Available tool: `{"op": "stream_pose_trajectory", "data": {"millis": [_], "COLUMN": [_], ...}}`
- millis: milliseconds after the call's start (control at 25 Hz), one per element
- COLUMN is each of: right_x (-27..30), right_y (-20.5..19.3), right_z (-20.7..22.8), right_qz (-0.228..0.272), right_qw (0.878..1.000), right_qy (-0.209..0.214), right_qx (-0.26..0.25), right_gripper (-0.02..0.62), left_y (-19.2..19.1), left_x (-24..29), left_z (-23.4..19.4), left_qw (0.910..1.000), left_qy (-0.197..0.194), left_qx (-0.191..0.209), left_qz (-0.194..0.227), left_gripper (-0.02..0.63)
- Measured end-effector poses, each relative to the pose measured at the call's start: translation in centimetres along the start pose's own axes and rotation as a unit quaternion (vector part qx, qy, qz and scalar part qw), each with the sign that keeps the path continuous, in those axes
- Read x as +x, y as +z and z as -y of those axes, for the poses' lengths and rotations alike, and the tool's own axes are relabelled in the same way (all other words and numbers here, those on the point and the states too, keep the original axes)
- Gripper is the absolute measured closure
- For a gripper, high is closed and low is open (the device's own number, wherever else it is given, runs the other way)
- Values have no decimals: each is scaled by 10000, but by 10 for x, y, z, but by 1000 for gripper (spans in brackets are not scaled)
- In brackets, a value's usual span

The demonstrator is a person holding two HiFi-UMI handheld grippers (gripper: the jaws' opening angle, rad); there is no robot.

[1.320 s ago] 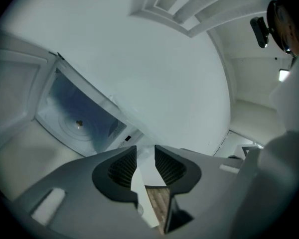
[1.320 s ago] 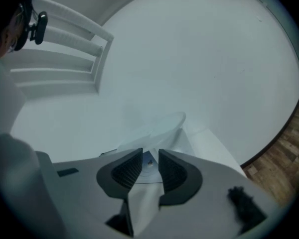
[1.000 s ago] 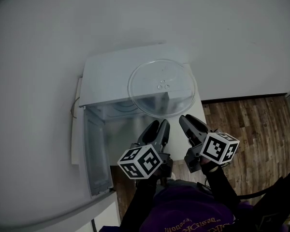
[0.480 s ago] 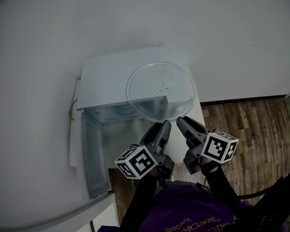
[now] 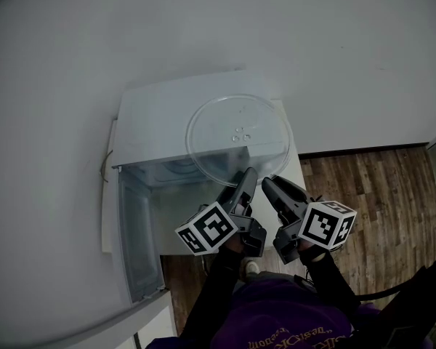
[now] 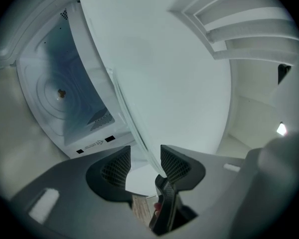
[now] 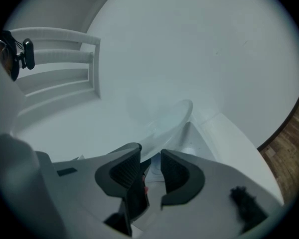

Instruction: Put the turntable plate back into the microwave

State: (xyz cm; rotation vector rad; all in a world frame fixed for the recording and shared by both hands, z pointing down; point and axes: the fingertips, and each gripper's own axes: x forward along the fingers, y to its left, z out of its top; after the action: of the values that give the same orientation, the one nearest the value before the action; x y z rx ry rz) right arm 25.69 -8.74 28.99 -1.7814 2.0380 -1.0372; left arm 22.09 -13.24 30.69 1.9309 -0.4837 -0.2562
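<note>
The clear glass turntable plate (image 5: 238, 135) lies flat over the top of the white microwave (image 5: 156, 115) and overhangs its open front. My left gripper (image 5: 248, 175) is rolled on its side at the plate's near edge. Its jaws have just been opening and stand open, with the plate rim (image 6: 134, 133) between them, close to the right pad (image 6: 175, 164). In the left gripper view (image 6: 145, 158) the microwave cavity (image 6: 60, 93) shows its hub. My right gripper (image 5: 267, 183) meets the near rim beside the left one, and in its own view (image 7: 150, 161) is shut on the plate (image 7: 164, 121).
The microwave door (image 5: 134, 231) hangs open at the left of the cavity. White walls stand behind and to the left. Wooden floor (image 5: 378, 195) lies at the right. White slats (image 7: 55, 59) show at the upper left in the right gripper view.
My left gripper has moved right and forward onto the plate's near edge, next to the right gripper, and has rolled over. The right gripper and the plate have hardly moved.
</note>
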Motion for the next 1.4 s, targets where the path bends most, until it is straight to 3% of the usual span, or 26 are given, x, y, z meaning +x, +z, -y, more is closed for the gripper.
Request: {"op": "stream_pose_trajectory", "data": {"millis": [320,360,440,960,1240,1400], "right_x": [-1,-2,-2,-13,-21,-26], "right_y": [-2,-3,-4,-9,-11,-14], "right_z": [0,0,0,2,-4,-12], "right_qz": [-88,-102,-131,-233,-242,-297], "right_qw": [9999,9998,9997,9982,9979,9959], "right_qy": [-26,-47,-76,-310,-275,-245], "right_qx": [-140,-168,-204,-461,-534,-818], "right_gripper": [476,476,476,476,476,476], "left_y": [2,3,5,6,3,8], "left_x": [16,17,18,9,-10,-26], "left_z": [-5,-3,3,1,3,16], "left_qw": [9989,9986,9982,9905,9867,9804], "left_qy": [-45,-77,-152,-327,-563,-860], "left_qx": [-433,-440,-424,-1067,-1166,-1317], "left_qz": [199,271,403,800,986,1188], "left_gripper": [435,450,548,563,565,565]}}
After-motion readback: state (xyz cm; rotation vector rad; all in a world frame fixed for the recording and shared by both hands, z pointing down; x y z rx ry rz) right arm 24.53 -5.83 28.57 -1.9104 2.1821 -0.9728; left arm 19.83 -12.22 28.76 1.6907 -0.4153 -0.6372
